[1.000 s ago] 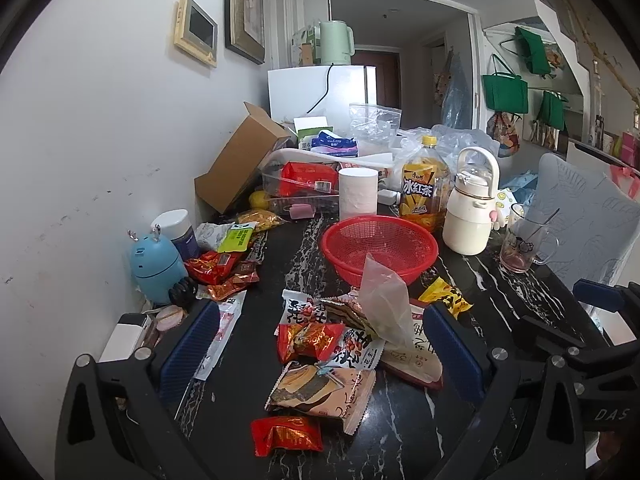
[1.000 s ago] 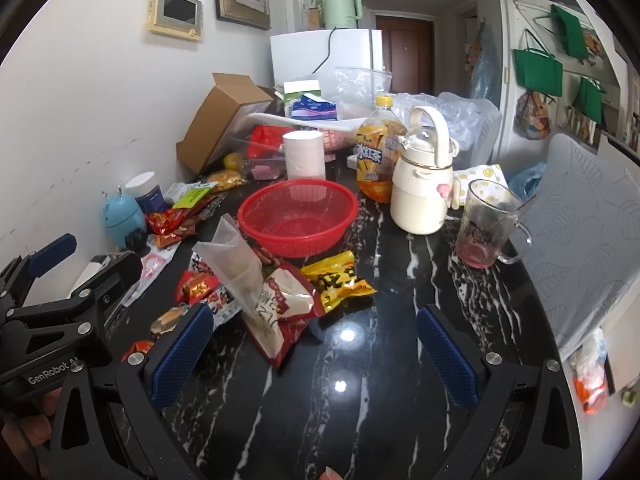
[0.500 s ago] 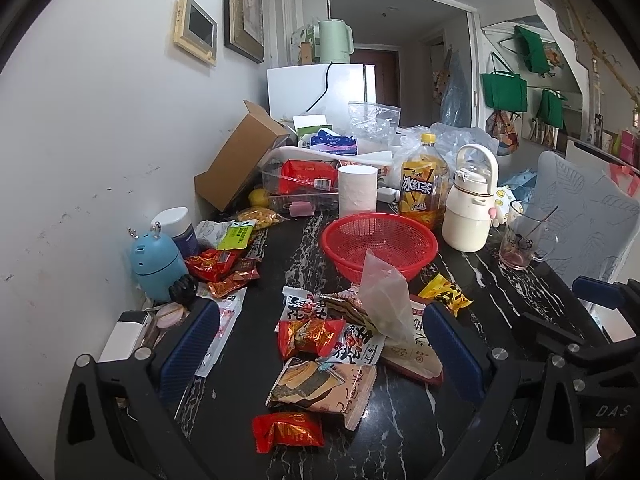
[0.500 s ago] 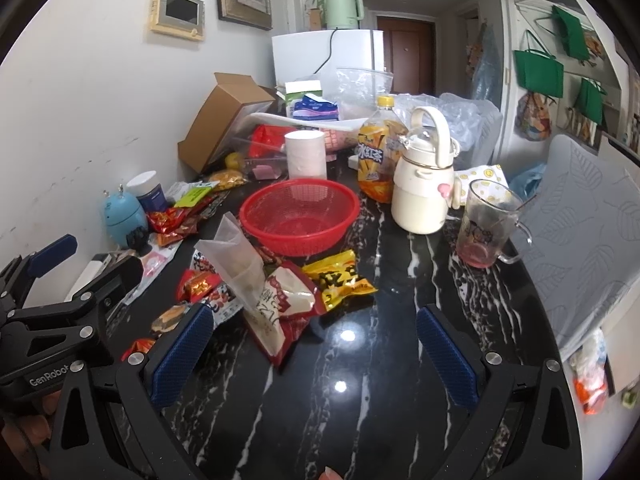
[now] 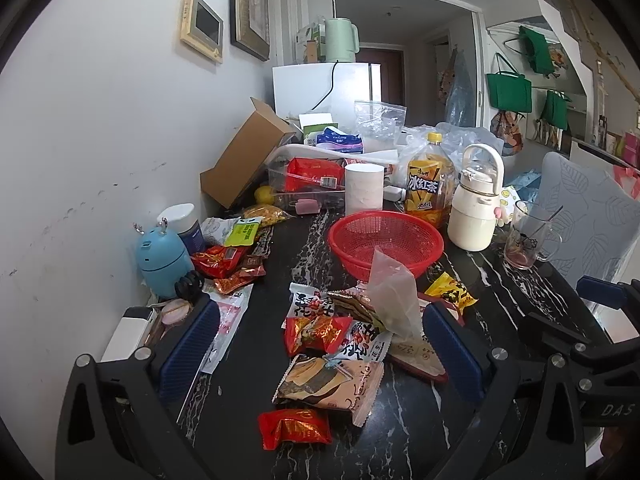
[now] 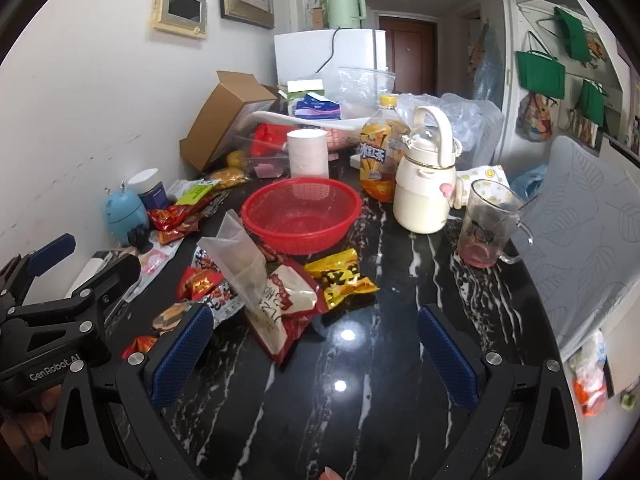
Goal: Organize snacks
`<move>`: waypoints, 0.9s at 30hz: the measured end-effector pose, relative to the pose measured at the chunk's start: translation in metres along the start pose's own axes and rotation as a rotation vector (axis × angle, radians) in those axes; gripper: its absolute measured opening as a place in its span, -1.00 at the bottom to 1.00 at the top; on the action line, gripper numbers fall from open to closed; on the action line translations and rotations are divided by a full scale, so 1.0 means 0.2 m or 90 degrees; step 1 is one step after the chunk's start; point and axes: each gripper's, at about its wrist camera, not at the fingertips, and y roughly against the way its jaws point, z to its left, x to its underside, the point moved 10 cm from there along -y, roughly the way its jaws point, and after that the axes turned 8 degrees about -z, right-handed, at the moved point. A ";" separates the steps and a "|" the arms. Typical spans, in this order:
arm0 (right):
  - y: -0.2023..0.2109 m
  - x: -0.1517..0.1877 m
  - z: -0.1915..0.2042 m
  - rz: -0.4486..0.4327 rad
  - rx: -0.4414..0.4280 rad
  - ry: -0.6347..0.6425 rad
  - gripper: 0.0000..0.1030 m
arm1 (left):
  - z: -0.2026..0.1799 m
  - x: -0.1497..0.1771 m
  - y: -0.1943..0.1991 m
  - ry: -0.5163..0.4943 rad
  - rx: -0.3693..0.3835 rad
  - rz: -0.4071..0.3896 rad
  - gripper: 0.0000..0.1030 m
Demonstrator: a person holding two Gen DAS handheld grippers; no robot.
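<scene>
Both of my grippers hang spread wide with nothing between the pads, and little has changed over the last second: my left gripper (image 5: 320,344) has eased slightly forward over the snack pile (image 5: 340,320), so the small red packet (image 5: 295,427) sits a touch lower between its fingers. My right gripper (image 6: 316,352) stays over bare black surface (image 6: 360,400) (the yellow packet (image 6: 340,278) lies just ahead). Beyond the snacks, the red basket (image 6: 302,216) stands empty, unmoved.

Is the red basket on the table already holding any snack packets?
No, the red basket is empty; the yellow packet lies outside it on the table.
</scene>
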 end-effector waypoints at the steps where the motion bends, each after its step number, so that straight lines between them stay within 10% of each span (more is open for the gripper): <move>1: 0.00 0.00 0.01 -0.001 0.000 0.002 1.00 | 0.00 0.00 0.00 0.000 0.000 -0.002 1.00; 27: -0.02 0.00 0.03 0.003 -0.008 0.004 1.00 | 0.00 0.04 -0.03 0.011 0.021 0.023 1.00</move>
